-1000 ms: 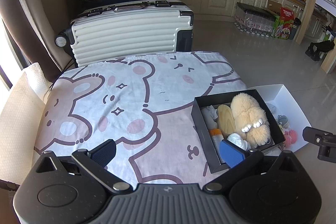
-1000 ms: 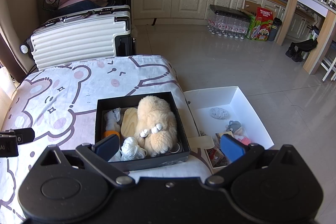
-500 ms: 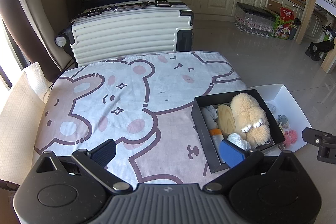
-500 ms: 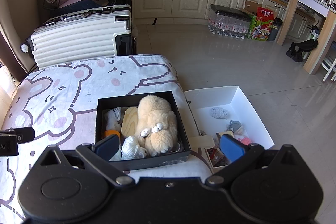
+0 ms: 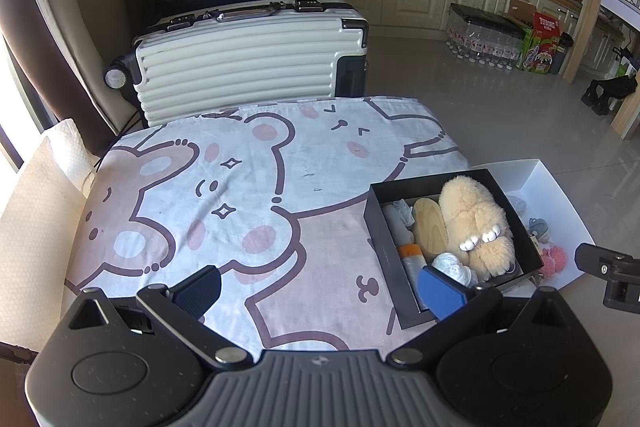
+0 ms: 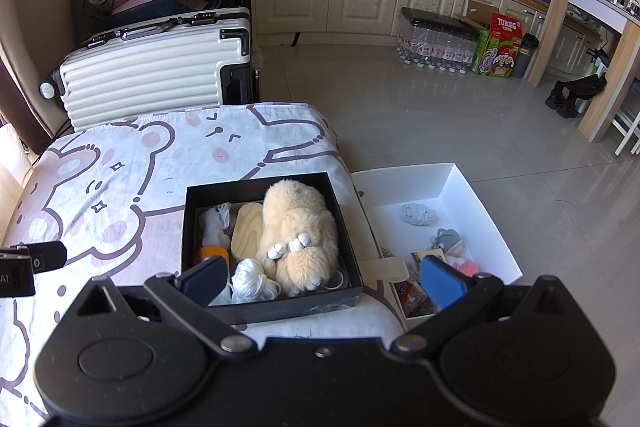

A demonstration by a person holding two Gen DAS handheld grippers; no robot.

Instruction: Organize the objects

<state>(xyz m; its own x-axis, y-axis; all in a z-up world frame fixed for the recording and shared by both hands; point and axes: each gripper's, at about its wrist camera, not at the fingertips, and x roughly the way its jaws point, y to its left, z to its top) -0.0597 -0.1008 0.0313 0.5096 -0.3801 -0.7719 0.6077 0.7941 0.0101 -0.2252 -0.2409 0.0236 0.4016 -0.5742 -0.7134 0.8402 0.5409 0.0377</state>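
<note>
Both claws hang empty with their fingers spread wide apart. Left claw hovers over the bare part of the white and pink cloth with cartoon bears that covers the desk, and nothing lies between its fingers. Right claw hovers over the near edge of the shallow black cardboard box, its left pad over the box and its right pad over the open white cardboard box that sits lower, just beside the desk.

The black box is already crowded: a white rolled cloth, an orange-capped tube, a pale wooden oval piece, a ball of white yarn and a big beige fluffy plush toy that stands higher than the walls. I think this is the first risk: one more thing pressed in may push the plush out, or the claw may pinch its fur together with the neighbour.

The black box also sits close to the desk's right edge, so a push from the left could slide it off into the white box. There a grey knitted piece, a small grey doll and a pink fluffy item wait, low and partly hidden by the right pad, so a grasp there could miss
</note>
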